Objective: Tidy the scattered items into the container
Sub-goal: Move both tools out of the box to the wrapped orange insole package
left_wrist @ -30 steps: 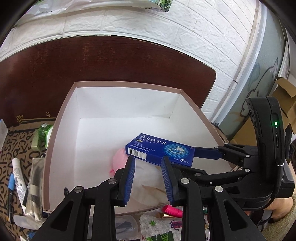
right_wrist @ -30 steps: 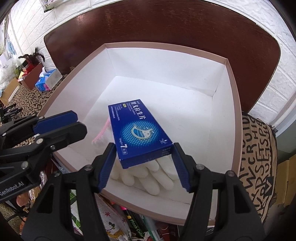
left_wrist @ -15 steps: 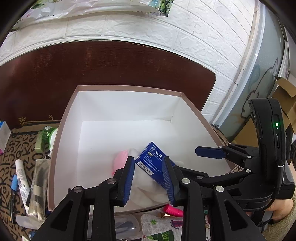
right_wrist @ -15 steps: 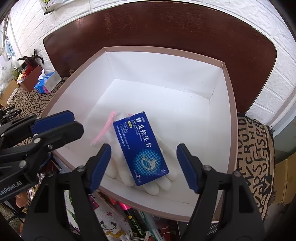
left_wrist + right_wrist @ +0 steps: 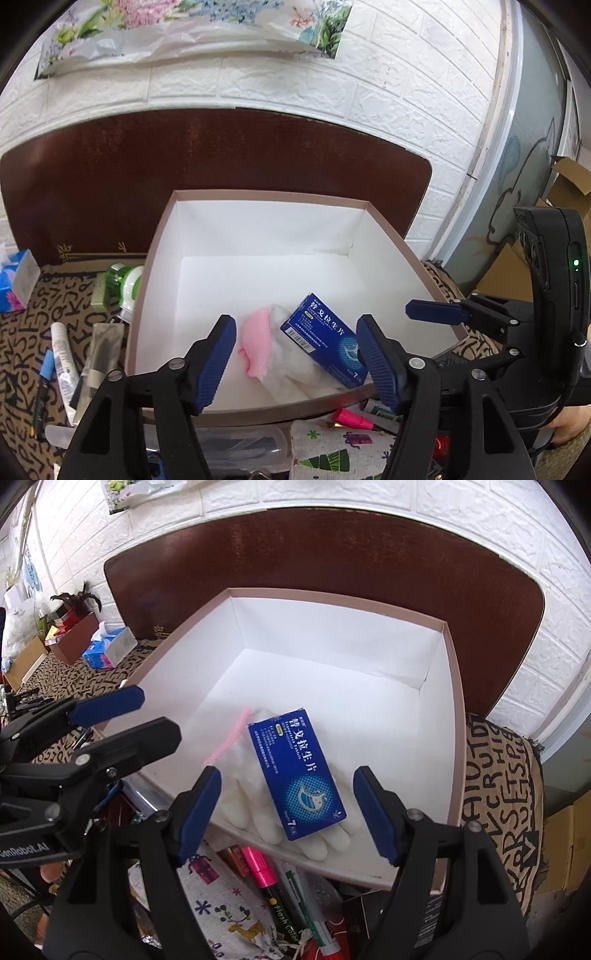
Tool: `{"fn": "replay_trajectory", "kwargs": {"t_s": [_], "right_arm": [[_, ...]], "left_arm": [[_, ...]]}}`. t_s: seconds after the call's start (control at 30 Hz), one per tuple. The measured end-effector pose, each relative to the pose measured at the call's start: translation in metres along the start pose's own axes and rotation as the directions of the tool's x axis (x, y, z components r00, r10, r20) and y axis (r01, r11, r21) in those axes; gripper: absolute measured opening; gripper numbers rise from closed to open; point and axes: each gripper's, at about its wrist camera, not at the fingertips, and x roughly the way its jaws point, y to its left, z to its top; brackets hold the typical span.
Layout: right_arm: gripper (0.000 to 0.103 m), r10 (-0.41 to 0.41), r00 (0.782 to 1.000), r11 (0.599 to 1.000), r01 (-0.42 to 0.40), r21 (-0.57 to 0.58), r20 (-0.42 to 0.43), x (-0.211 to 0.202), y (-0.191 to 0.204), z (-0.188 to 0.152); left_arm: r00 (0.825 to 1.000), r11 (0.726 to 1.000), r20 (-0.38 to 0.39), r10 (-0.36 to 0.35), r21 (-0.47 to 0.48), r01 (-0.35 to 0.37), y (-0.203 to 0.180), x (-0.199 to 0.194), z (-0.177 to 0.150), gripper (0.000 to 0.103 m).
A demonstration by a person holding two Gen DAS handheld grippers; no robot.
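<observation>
A blue medicine box (image 5: 325,341) (image 5: 297,773) lies inside the white open box (image 5: 258,229) (image 5: 332,650) on top of a white glove with a pink cuff (image 5: 255,347) (image 5: 240,797). My left gripper (image 5: 295,354) is open and empty above the box's near edge. My right gripper (image 5: 286,812) is open and empty above the medicine box; it shows at the right of the left wrist view (image 5: 436,314). Scattered on the patterned cloth are a pink marker (image 5: 260,867) (image 5: 351,419), a printed fabric pouch (image 5: 229,904) (image 5: 332,450), a green bottle (image 5: 120,286) and a white tube (image 5: 62,354).
A dark wooden board (image 5: 184,158) stands behind the box against a white brick wall. A blue tissue pack (image 5: 14,280) (image 5: 107,651) sits far left. A blue pen (image 5: 44,376) and a grey sachet (image 5: 101,350) lie left of the box. Cardboard boxes (image 5: 565,192) stand at the right.
My right gripper opened and let go of the blue medicine box, which dropped onto the glove. My left gripper opened wide and both grippers drew back and up.
</observation>
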Motion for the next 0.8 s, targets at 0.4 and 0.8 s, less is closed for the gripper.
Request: {"fn": "replay_trajectory", "kwargs": {"t_s": [0.4,0.8], "right_arm": [[0.081,-0.002,1.0,1.0,0.003,-0.03,0.029,-0.028,0.015,-0.017],[0.085,0.027,0.999,0.999,-0.028,0.02,0.03,-0.052,0.013,-0.039]], "left_arm": [[0.999,0.999,0.045,0.023,0.036,-0.024,-0.001,-0.033,-0.013,0.077],[0.998,0.996,0.055,0.016,0.089,-0.021,-0.007,-0.067,-0.038,0.077]]}}
